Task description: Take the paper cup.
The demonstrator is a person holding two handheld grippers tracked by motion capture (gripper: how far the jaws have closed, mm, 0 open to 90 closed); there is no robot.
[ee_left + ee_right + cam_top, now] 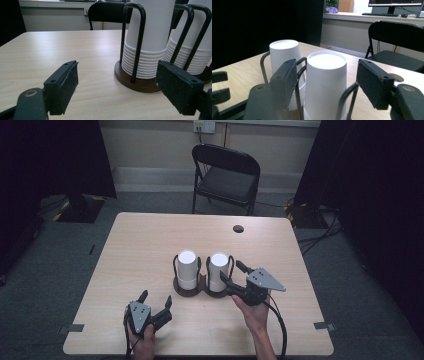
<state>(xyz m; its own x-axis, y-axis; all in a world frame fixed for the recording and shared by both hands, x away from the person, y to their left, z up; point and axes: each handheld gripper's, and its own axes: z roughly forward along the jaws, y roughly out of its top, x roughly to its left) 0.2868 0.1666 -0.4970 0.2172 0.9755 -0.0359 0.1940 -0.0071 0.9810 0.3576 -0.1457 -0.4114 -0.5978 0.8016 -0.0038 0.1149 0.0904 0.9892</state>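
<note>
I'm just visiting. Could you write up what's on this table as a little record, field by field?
Table: light wood, with a black chair beyond it
Cups: white paper cups, upside down, in a left stack and a right stack
Holder: dark round bases with black wire loops
Left claw: open, empty, near the front edge
Right claw: jaws either side of the right stack; grip unclear

Lab: black curtains (55, 155), folding chair (226, 177), monitor (395, 3)
</note>
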